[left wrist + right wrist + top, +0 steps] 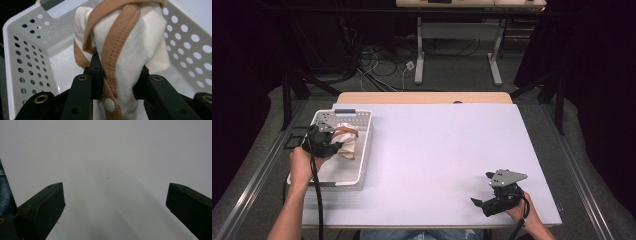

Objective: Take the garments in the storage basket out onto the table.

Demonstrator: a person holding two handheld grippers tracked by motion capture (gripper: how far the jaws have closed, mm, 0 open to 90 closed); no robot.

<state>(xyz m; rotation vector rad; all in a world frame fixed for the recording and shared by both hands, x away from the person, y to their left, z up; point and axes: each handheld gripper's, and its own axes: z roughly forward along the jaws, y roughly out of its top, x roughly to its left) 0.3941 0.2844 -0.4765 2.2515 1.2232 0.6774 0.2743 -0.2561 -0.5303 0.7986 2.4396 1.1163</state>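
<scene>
A white garment with tan trim (pixel 130 47) and a white snap button is bunched between the jaws of my left gripper (pixel 117 75), which is shut on it. In the high view the garment (pixel 346 142) hangs over the white perforated basket (pixel 362 150) at the table's left, with my left gripper (pixel 337 141) holding it inside the basket's walls. My right gripper (pixel 481 190) rests low near the table's front right, open. Its jaws stand wide apart in the right gripper view (pixel 115 200), with only bare white tabletop between them.
The white table (pixel 437 150) stretches between the basket and my right hand. The basket's perforated walls (pixel 27 62) close in around the garment. Beyond the table's far edge stand dark curtains, floor cables and another table's legs (pixel 419 50).
</scene>
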